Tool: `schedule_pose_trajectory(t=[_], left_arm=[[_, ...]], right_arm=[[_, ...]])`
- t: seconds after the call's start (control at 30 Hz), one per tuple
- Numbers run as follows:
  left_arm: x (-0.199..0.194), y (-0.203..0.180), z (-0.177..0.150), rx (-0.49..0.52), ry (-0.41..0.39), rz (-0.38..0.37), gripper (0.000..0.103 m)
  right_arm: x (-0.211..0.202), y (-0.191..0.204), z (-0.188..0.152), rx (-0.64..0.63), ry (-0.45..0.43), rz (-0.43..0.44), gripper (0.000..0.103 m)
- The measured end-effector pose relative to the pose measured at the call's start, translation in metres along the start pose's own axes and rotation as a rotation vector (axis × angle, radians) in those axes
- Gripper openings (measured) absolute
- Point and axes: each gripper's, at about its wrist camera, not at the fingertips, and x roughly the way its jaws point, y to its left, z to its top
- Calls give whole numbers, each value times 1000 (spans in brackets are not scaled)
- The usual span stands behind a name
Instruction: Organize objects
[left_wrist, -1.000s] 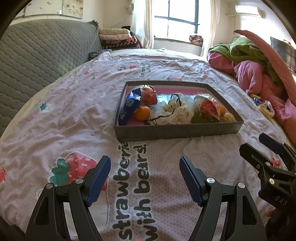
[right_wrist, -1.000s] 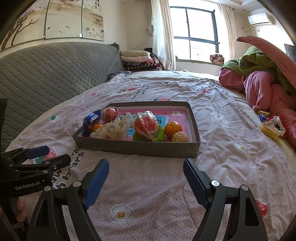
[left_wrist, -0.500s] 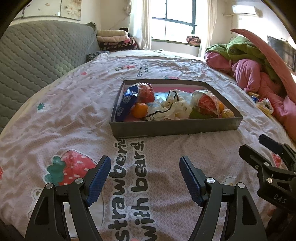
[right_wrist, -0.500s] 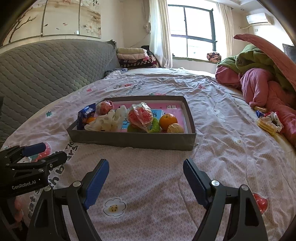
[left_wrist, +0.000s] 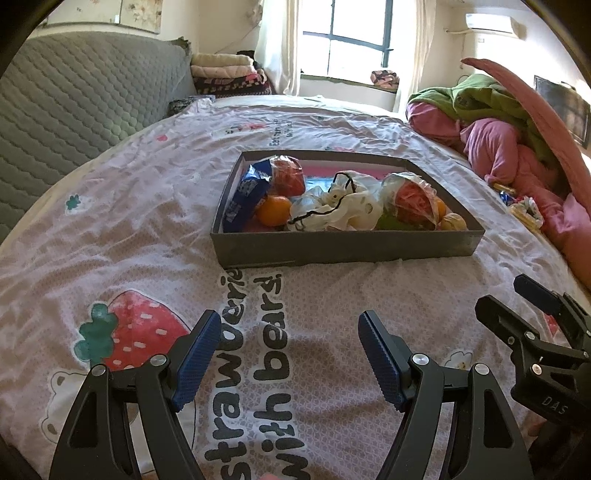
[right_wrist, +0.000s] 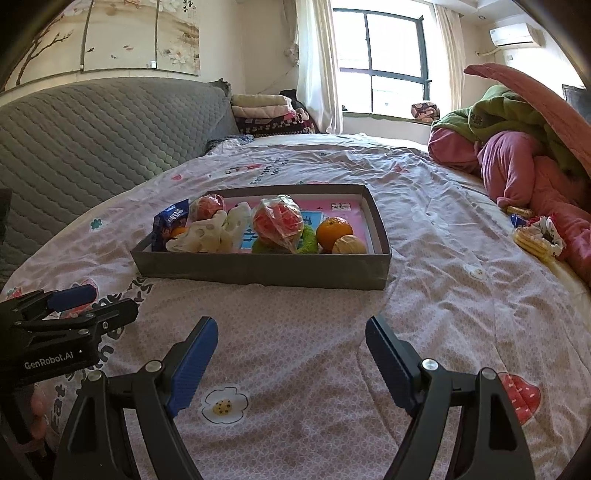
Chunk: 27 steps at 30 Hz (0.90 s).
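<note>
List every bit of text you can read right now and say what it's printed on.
"strawberries with bears!": bedsheet, partly cut off by the box.
"GenRobot.AI": left gripper body.
"DAS": right gripper body.
Blue snack packet: print too blurred.
Far sheet lettering: too small.

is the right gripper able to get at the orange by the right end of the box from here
Probably yes: the right gripper is open and empty, the orange lies uncovered in the open-topped box, and only bare bedsheet lies between.
</note>
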Motion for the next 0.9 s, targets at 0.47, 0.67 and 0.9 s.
schedule_pose_trajectory(t=[0.47, 0.67, 0.9], left_arm=[[5, -3, -3, 15, 15, 22, 78], [9, -4, -4, 30, 27, 22, 78], [5, -9, -6, 54, 3, 20, 78]], right_arm=[[5, -2, -3, 5, 19, 3, 82], [6, -2, -5, 7, 24, 6, 82], [7, -1, -6, 5, 32, 7, 82]])
